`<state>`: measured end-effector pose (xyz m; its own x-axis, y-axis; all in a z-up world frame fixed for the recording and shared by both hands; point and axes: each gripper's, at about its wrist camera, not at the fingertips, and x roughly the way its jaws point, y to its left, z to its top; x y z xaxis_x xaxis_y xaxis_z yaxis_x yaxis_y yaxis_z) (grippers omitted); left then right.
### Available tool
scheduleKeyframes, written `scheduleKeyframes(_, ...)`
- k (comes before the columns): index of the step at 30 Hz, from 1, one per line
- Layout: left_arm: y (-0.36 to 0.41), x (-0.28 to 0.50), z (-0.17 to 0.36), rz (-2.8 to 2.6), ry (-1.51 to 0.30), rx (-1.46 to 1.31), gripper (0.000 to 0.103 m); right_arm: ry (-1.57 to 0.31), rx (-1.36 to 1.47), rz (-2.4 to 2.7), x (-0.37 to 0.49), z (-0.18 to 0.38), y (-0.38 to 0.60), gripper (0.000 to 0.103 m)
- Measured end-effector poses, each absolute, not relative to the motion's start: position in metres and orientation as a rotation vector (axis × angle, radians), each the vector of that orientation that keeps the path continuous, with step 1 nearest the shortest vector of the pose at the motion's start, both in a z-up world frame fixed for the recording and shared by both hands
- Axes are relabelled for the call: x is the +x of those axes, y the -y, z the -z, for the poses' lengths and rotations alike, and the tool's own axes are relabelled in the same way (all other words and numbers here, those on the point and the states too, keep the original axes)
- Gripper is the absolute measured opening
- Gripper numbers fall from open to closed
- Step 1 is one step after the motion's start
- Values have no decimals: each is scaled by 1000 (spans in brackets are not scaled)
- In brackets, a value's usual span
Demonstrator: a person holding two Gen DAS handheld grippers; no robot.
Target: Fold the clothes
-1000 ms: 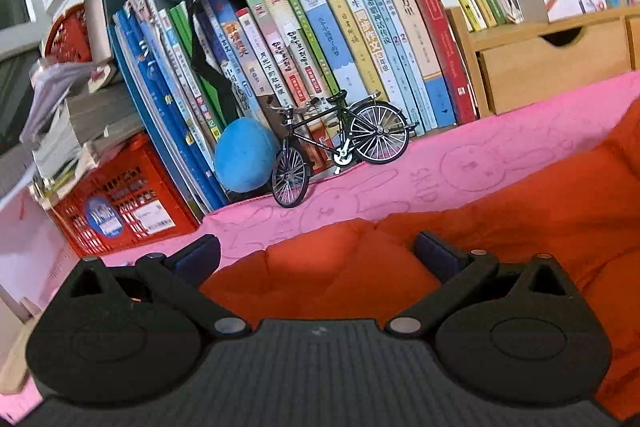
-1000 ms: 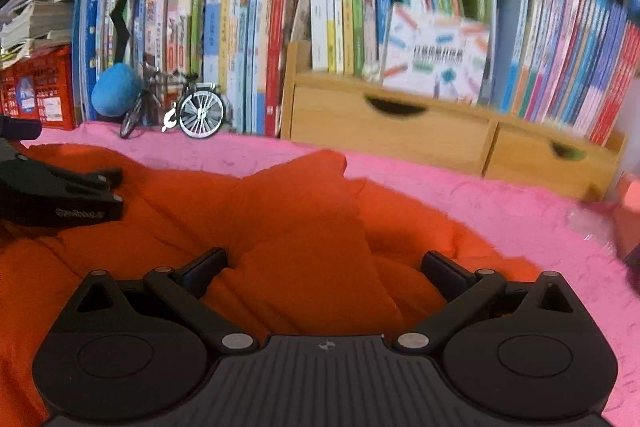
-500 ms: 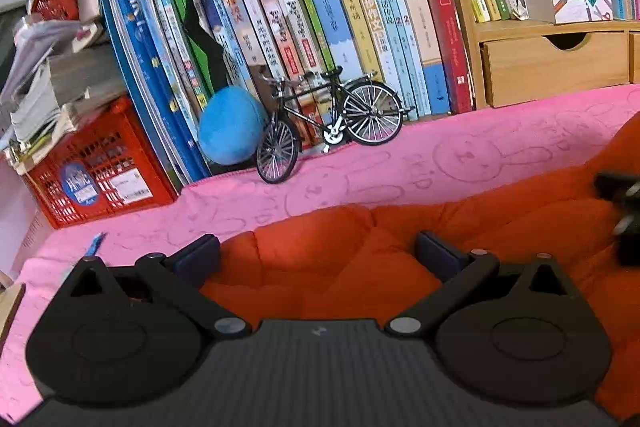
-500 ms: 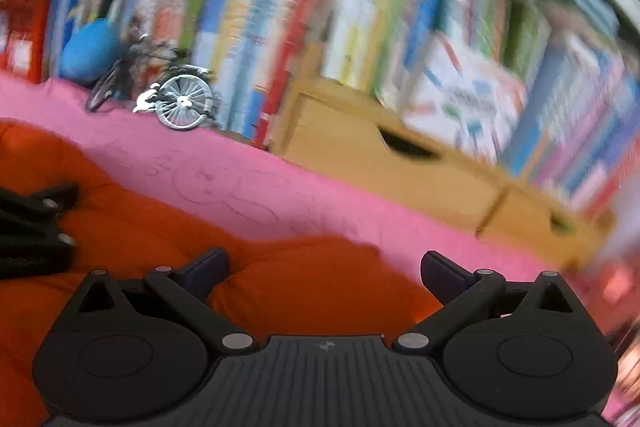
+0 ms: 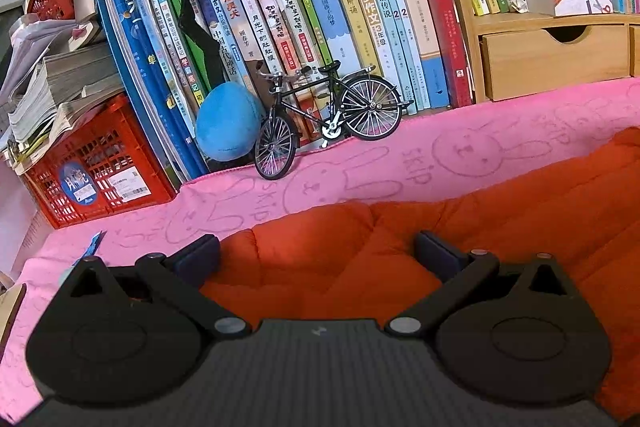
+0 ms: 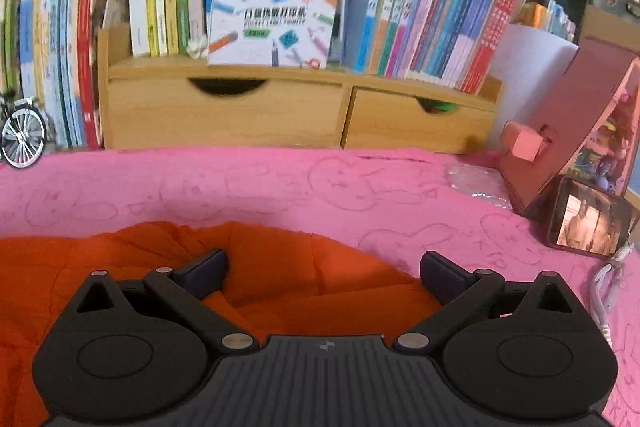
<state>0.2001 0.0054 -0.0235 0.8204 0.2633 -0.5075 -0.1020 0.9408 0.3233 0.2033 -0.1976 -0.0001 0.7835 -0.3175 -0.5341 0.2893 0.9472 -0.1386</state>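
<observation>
The orange quilted garment (image 5: 500,227) lies rumpled on the pink bunny-print cloth (image 5: 400,155) that covers the counter, spreading across the near part of both views. It looks padded and puffy, so I judge it light, soft and springy: folds will tend to bulge open, and the smooth shell may slide over the cloth. A hem or corner edge is probably the best place to grip, since a pinch in the thick middle would gather only stuffing.

The left hand-held gripper (image 5: 316,251) has its jaws spread wide over the garment's left end, holding nothing. The right hand-held gripper (image 6: 324,269) is likewise wide open and empty, above the garment's far right edge where the orange meets the pink.

Far left, a red plastic crate (image 5: 104,171) carries stacked papers on top; what is inside cannot be made out. Along the far side a wooden organiser with 2 drawers (image 6: 224,111) stands closed, contents hidden, with books and a printed box (image 6: 272,19) on top. A model bicycle (image 5: 328,115) leans by the books.
</observation>
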Motion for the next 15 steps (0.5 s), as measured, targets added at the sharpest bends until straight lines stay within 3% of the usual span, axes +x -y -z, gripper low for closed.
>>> scheduleKeyframes(6, -8, 201, 23, -191, -583, 267, 103, -450, 75, 28, 179, -48, 178, 101)
scheduleKeyframes(11, -12, 200, 21, -187, -582, 245, 103, -583, 331, -286, 202, -40, 173, 102)
scheduleKeyframes(15, -14, 199, 19, -174, -576, 228, 103, -682, 98, -143, 213, 0, 163, 101)
